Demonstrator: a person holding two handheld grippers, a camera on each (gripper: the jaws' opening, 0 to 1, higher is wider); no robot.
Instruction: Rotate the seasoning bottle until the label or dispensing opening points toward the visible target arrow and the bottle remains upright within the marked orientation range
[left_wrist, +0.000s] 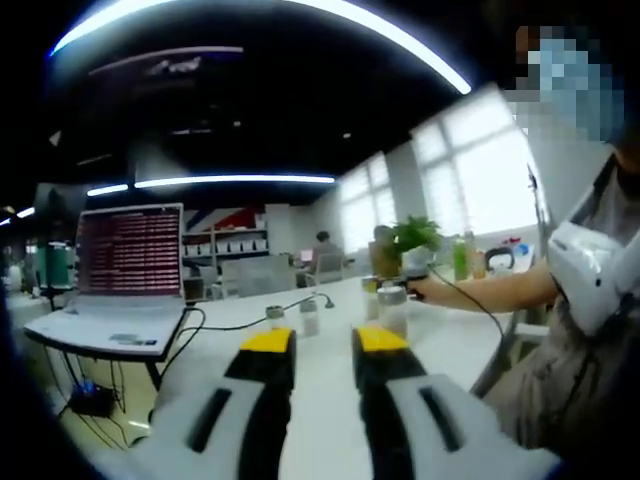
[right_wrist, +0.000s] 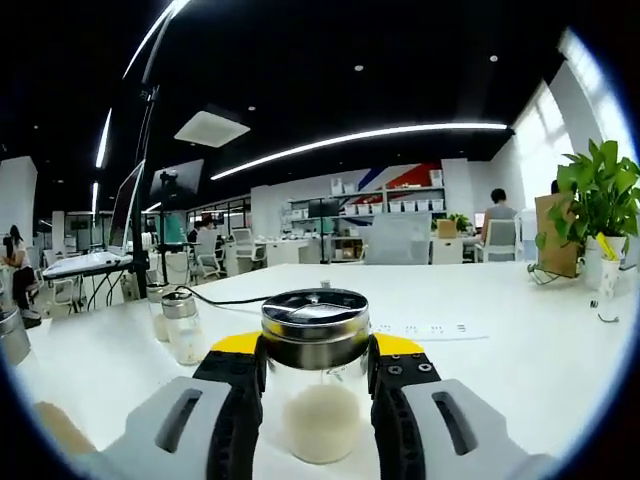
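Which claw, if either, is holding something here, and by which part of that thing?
The right claw holds the seasoning bottle, its jaws closed on the glass just under the metal lid. The left claw holds nothing; its jaws stand apart over the white table.
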